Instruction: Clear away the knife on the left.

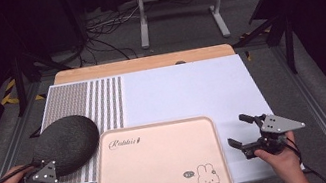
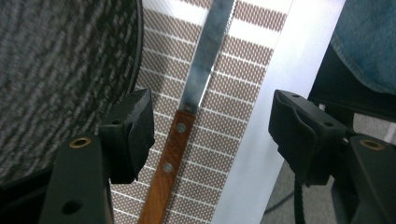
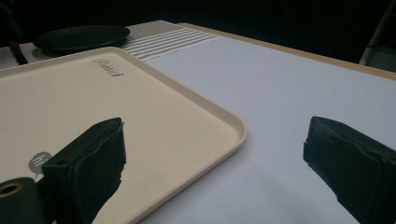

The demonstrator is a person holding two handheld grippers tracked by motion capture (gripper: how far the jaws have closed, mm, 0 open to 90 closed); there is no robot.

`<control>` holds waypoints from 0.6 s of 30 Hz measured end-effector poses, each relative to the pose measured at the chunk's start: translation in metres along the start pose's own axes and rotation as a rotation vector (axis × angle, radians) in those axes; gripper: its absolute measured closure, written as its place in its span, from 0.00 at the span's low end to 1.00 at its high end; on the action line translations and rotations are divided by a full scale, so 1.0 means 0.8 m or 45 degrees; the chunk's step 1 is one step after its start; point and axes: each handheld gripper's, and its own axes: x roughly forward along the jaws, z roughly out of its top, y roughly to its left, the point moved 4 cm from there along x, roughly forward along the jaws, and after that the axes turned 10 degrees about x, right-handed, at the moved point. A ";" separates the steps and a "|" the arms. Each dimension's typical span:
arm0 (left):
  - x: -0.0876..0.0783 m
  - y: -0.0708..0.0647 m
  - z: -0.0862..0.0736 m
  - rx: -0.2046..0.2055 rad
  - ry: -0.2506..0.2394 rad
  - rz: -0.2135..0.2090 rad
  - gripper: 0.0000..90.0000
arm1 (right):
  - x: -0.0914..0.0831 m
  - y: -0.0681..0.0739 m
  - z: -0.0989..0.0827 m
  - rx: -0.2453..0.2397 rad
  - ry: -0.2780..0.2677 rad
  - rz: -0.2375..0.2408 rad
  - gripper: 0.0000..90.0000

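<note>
we note the wooden-edged table (image 1: 146, 63) under a white mat (image 1: 186, 92) with a brown woven-stripe panel at its left. on the mat near the front edge sits a beige rounded-rectangle plastic tray (image 1: 159, 166), smooth and shallow-rimmed, with script lettering and a small rabbit print; its surface is bare. left of the tray, touching or just overlapping the stripes, lies a dark grey textured oval plate (image 1: 66, 143), matte and finely ribbed. in front of the plate, on the striped panel just beside the tray's left rim, lies a knife with a riveted brown wooden handle and a narrow steel blade (image 2: 187, 109).

the left gripper (image 2: 210, 121) hovers over the knife with its jaws spread wide, one either side of the handle-blade junction, nothing clasped. the right gripper (image 1: 248, 133) rests right of the tray, jaws likewise apart and empty, over bare mat.

risks, as we judge them: the handle is thin and lies flat, so closing jaws may scrape the mat or pinch the slick blade instead of the wood; a grip near the junction could let the knife pivot; the near jaw sits close to the plate and may nudge it.
</note>
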 end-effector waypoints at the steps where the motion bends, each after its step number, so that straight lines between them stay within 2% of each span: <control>1: 0.001 0.002 -0.002 0.002 0.015 -0.005 0.37 | 0.000 0.000 0.000 0.003 -0.003 0.006 0.07; 5: 0.005 0.005 -0.005 0.005 0.028 -0.020 0.41 | 0.000 0.001 0.000 0.003 -0.005 0.011 0.07; 7: 0.007 0.007 -0.007 0.018 0.053 -0.008 0.44 | 0.000 0.001 0.000 0.002 -0.003 0.012 0.07; 8: 0.007 0.010 -0.008 0.050 0.082 0.006 0.49 | 0.000 0.001 0.000 0.002 -0.001 0.016 0.07; 10: 0.008 0.014 -0.009 0.080 0.138 0.022 0.55 | 0.001 0.002 -0.001 0.002 0.001 0.022 0.07; 16: 0.016 0.017 -0.012 0.146 0.221 0.013 0.68 | 0.002 0.003 -0.001 0.000 0.000 0.034 0.07; 18: 0.019 0.018 -0.013 0.169 0.268 0.026 0.74 | 0.001 0.003 -0.001 0.003 0.001 0.036 0.07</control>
